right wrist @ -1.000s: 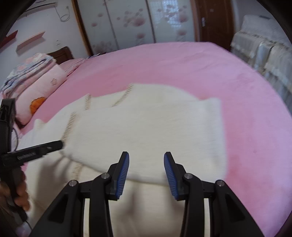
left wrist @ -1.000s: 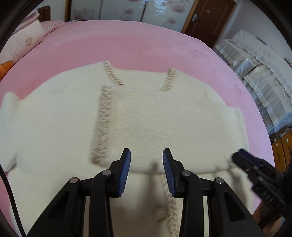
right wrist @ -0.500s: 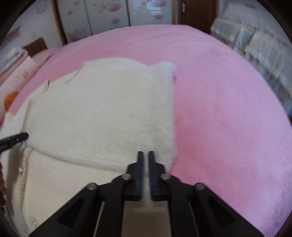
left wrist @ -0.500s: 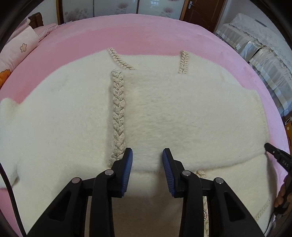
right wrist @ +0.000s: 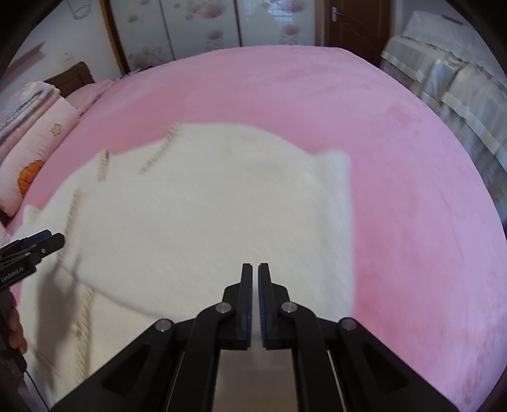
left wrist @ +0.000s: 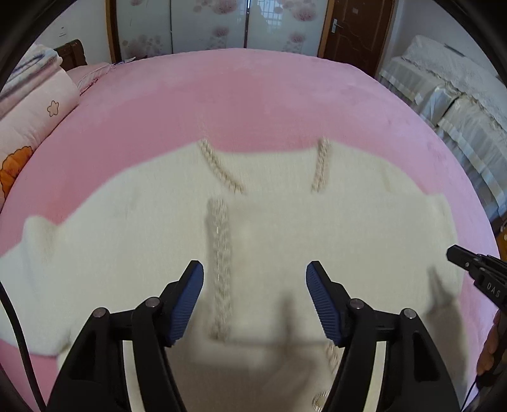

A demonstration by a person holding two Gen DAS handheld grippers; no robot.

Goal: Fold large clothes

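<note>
The left gripper (left wrist: pixel 255 282), jaws just opened wide and empty above the cream sweater (left wrist: pixel 285 237) spread on the pink bed (left wrist: pixel 253 95), suggests one fold finished; next, grasp the unfolded sleeve.

The cream sweater (left wrist: pixel 285 228) is smeared by motion blur, its near hem hidden behind the left gripper (left wrist: pixel 255 298); the button (left wrist: pixel 320 402) below that gripper is half cut off.

Pink bed (left wrist: pixel 253 95) – floral sliding wardrobe doors (left wrist: pixel 206 25), brown door (left wrist: pixel 351 31) behind.
</note>
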